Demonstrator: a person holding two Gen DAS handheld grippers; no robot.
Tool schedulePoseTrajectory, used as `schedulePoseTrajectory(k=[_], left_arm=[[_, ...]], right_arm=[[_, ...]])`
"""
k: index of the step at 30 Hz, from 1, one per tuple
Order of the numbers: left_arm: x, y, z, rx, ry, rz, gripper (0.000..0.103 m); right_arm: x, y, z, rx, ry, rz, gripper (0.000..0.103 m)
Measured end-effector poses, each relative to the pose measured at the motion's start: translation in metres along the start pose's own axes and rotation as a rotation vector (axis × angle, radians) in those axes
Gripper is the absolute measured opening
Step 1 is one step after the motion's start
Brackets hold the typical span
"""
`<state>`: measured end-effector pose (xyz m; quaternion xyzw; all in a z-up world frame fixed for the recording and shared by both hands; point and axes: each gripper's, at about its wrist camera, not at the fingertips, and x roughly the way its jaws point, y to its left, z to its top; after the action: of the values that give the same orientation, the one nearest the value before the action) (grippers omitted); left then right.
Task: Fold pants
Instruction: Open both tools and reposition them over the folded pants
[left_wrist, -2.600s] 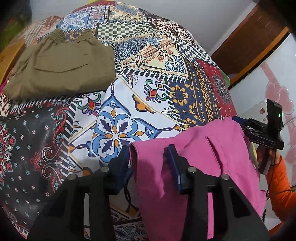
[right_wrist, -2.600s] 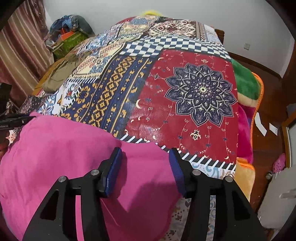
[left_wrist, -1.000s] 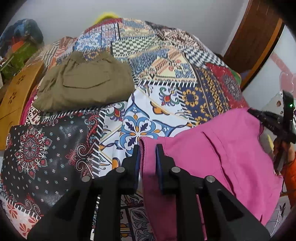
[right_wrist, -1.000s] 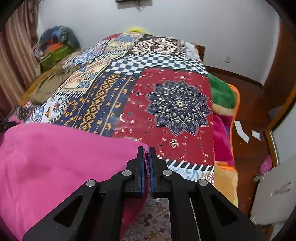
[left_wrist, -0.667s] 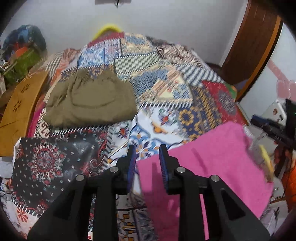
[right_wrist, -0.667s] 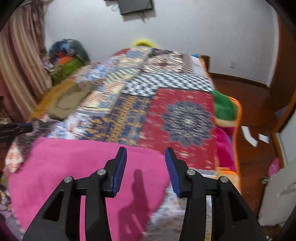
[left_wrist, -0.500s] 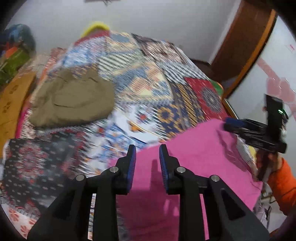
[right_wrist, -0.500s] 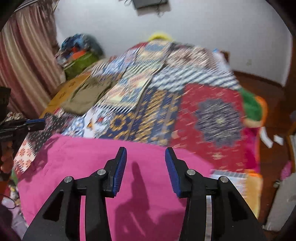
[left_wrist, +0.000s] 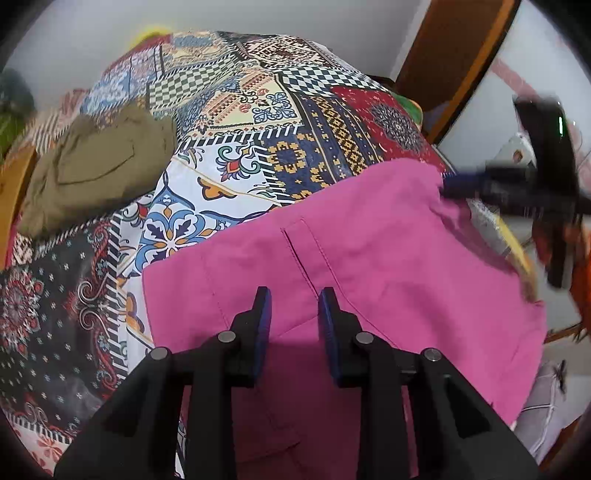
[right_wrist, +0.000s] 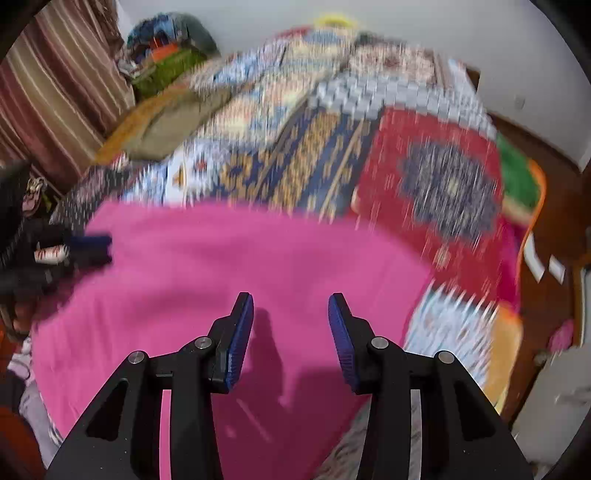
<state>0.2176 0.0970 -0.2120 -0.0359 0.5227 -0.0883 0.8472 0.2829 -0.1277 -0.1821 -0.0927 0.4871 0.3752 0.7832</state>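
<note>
Left gripper (left_wrist: 294, 306) parted above pink pants (left_wrist: 369, 258), gripping nothing; right gripper (right_wrist: 290, 317) likewise spread wide over the same pants (right_wrist: 229, 266), nothing between its fingers. Pink pants lying flat on near edge of patchwork bedspread (left_wrist: 258, 110). Folded olive pants (left_wrist: 99, 162) farther back, well apart.

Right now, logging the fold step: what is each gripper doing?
Left gripper: open, holding nothing, above the pink pants.
Right gripper: open, holding nothing, above the same pants.

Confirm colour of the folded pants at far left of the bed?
Olive green pants, plain; clearest in the left wrist view.
</note>
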Motion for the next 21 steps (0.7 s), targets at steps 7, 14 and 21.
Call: schedulePoseTrajectory(k=[7,14,21], left_arm=[[0.003,0.005,-0.001,-0.018,-0.011,-0.014,0.027],[0.004,0.004,-0.001,-0.009,-0.018,-0.008,0.027],[-0.023,0.027,0.018,-0.116,-0.066,-0.026,0.027]], right_arm=[[0.045,0.007,0.053,-0.036,0.063,0.074,0.039],[0.065,0.023,0.029,-0.128,0.171,0.079,0.039],[0.059,0.031,0.012,-0.145,0.142,0.046,0.039]])
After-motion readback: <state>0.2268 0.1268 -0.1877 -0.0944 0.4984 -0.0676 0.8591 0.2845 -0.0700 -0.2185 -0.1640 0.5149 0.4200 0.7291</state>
